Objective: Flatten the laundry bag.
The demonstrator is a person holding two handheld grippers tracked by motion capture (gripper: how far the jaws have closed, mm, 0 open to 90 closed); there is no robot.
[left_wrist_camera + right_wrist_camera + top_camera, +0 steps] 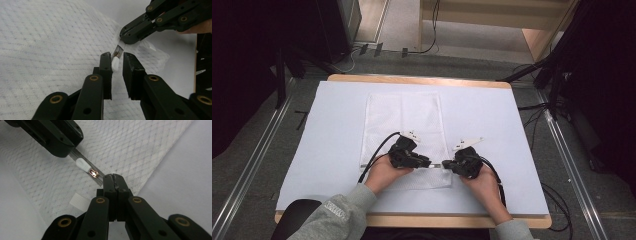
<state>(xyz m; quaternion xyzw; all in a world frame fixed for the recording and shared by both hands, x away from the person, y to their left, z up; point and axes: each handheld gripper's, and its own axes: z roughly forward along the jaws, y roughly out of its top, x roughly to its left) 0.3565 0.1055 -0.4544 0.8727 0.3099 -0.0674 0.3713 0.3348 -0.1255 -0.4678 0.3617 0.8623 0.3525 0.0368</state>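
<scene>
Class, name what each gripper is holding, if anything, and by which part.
Right gripper pinches the mesh bag at its zipper's end. Left gripper holds nothing; its jaws straddle the white zipper pull.

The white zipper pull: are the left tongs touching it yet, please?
Apart. The left gripper view shows the zipper pull between the left tongs' open jaws, with a gap on each side.

White mesh bag (404,130) with white zipper pull (83,165) on a pale blue table (492,130).

Mesh bag (404,130) flat on the table (492,130)

Zipper (82,161) runs along the bag's near edge; zipper pull (83,165) lies between the left gripper (428,162) and the right gripper (446,164); grippers face each other.
</scene>
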